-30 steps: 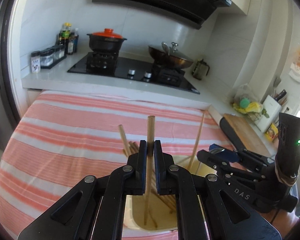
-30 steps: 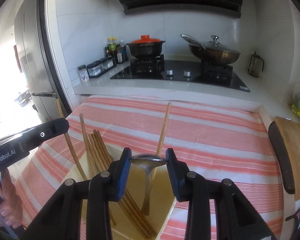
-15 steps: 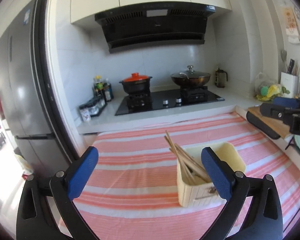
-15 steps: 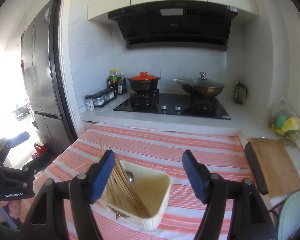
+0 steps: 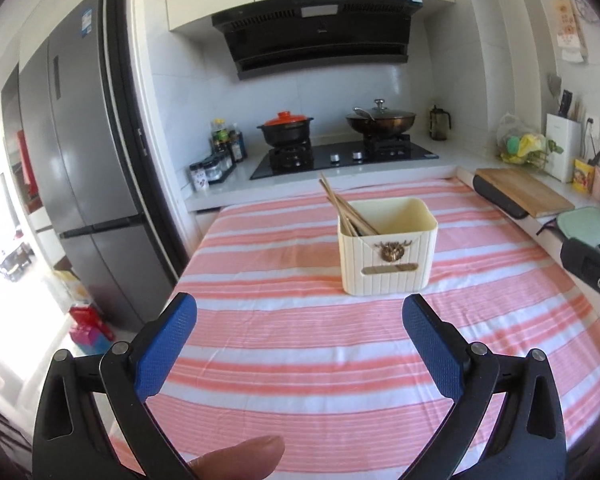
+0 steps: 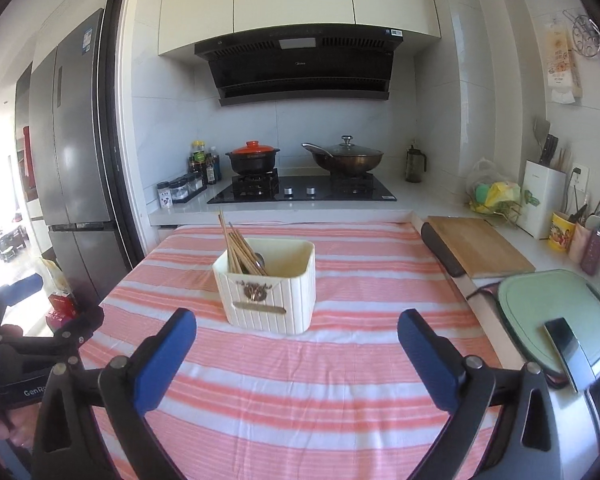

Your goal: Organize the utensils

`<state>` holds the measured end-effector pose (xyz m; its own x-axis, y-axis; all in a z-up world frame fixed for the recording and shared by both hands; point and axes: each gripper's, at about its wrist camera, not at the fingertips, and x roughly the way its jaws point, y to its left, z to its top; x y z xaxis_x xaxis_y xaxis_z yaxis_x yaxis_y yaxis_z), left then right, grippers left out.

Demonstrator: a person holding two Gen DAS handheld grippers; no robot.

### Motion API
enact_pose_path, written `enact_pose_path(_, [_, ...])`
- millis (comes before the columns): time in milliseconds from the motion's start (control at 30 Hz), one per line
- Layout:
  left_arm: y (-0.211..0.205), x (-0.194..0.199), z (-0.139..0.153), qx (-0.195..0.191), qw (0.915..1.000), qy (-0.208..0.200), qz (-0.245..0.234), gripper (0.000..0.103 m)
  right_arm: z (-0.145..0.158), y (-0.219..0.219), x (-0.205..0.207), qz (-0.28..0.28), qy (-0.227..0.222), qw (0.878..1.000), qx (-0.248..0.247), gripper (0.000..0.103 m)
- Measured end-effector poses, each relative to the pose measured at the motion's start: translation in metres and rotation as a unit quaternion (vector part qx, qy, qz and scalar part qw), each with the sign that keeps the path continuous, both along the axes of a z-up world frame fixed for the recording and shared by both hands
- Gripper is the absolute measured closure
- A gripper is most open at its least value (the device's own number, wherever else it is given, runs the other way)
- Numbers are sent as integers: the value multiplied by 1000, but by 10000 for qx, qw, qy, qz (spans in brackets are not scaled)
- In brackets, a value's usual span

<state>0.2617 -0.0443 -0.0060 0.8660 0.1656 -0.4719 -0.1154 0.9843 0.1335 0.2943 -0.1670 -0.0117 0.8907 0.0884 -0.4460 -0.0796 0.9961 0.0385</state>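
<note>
A cream utensil holder [image 5: 388,256] stands on the pink striped tablecloth [image 5: 300,320]; it also shows in the right wrist view [image 6: 268,292]. Wooden chopsticks [image 5: 346,210] lean against its left side, also seen in the right wrist view [image 6: 236,246] with a metal spoon [image 6: 259,261] beside them. My left gripper [image 5: 300,344] is open and empty, well back from the holder. My right gripper [image 6: 298,350] is open and empty, also back from it.
A wooden cutting board [image 6: 480,250] and a green board [image 6: 556,316] with a cleaver [image 6: 568,350] lie to the right. A hob with a black pot [image 6: 254,158] and a wok [image 6: 346,158] is behind. A fridge [image 5: 72,184] stands at left.
One second ago my left gripper held a chopstick and my right held the spoon over the holder. Both let go, opened wide and drew back and up from the holder.
</note>
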Motion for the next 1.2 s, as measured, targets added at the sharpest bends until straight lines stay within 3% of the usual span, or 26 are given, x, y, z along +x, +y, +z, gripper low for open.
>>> enact_pose_path(167, [6,-26,10,-429,9991,13,-61,0,8,13,-34,-14,-106,9997,-200,1])
enact_pose_path(367, [7,-45,26,-518,9985,-98,-148,0,26,23,-59,69,-342,9990,-291,0])
enact_pose_path(1200, [12,-64,43,-526,9981,-280,-163,0,41,40,-86,298,-473,9979,-331,0])
